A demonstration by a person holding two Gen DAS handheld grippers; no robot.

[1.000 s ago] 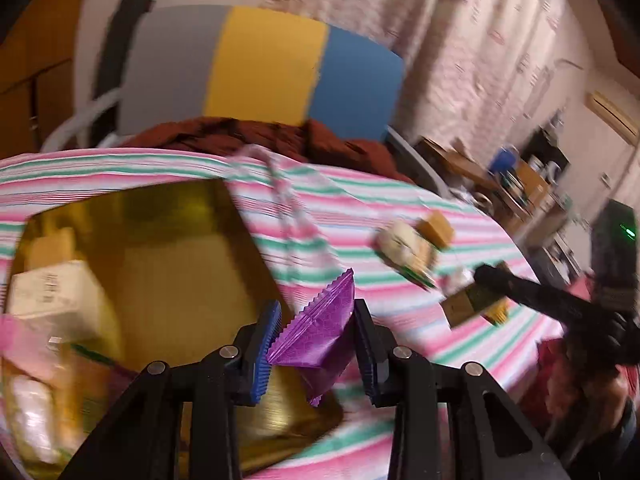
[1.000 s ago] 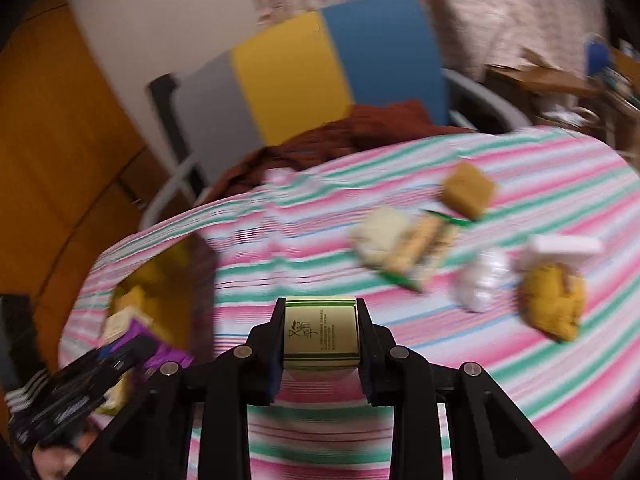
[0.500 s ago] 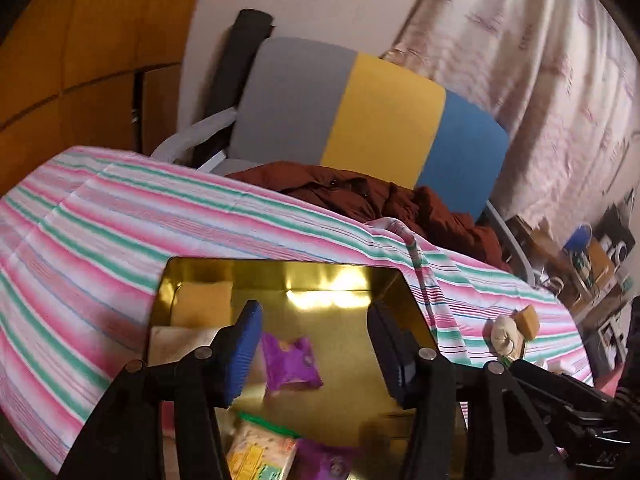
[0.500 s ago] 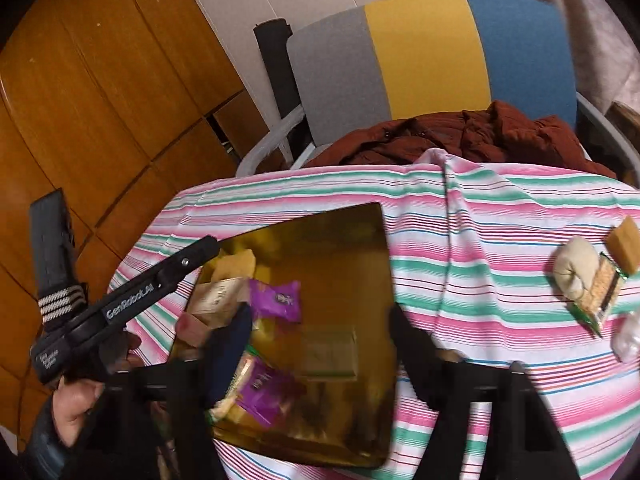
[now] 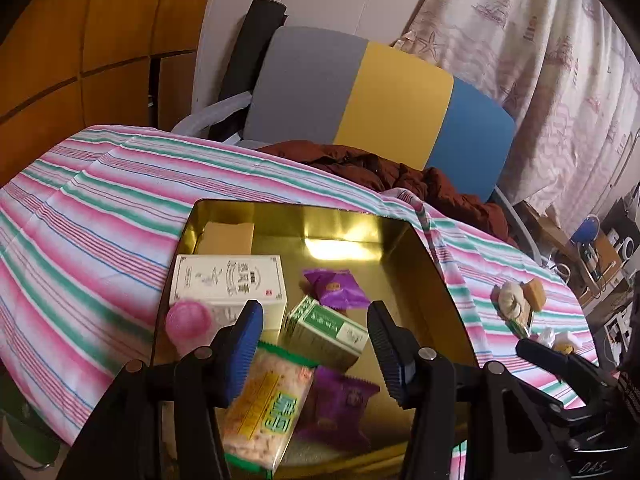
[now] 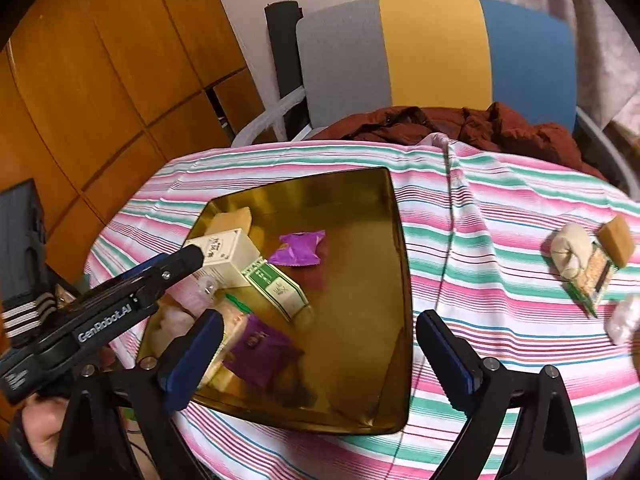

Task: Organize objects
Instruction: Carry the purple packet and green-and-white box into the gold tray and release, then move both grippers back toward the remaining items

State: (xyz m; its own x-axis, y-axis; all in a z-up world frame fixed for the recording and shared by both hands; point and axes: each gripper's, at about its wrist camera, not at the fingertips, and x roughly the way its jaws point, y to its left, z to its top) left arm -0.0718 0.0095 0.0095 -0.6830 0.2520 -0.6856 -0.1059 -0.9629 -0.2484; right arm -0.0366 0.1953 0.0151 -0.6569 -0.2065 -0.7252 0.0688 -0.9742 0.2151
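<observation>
A gold tray (image 5: 360,240) (image 6: 360,280) lies on the striped tablecloth. In it are a white box (image 5: 228,280) (image 6: 226,256), a tan block (image 5: 228,236), a purple packet (image 5: 334,288) (image 6: 298,248), a green-and-white box (image 5: 324,328) (image 6: 276,288), a yellow snack bag (image 5: 264,404) and a second purple packet (image 5: 340,404) (image 6: 260,348). My left gripper (image 5: 316,340) hangs open over the tray's near part, holding nothing. My right gripper (image 6: 320,344) is open above the tray's near edge, also holding nothing.
Loose items lie on the cloth to the right: a cream bun (image 6: 570,250), a tan block (image 6: 616,240), a green packet (image 6: 592,280). Behind the table stands a grey, yellow and blue chair (image 5: 380,100) with a brown jacket (image 6: 460,124). A hand holds the left gripper's body (image 6: 104,320).
The left gripper let go of the purple packet and the right let go of the green-and-white box; both items now lie in the tray. Both grippers have opened and drawn back.
</observation>
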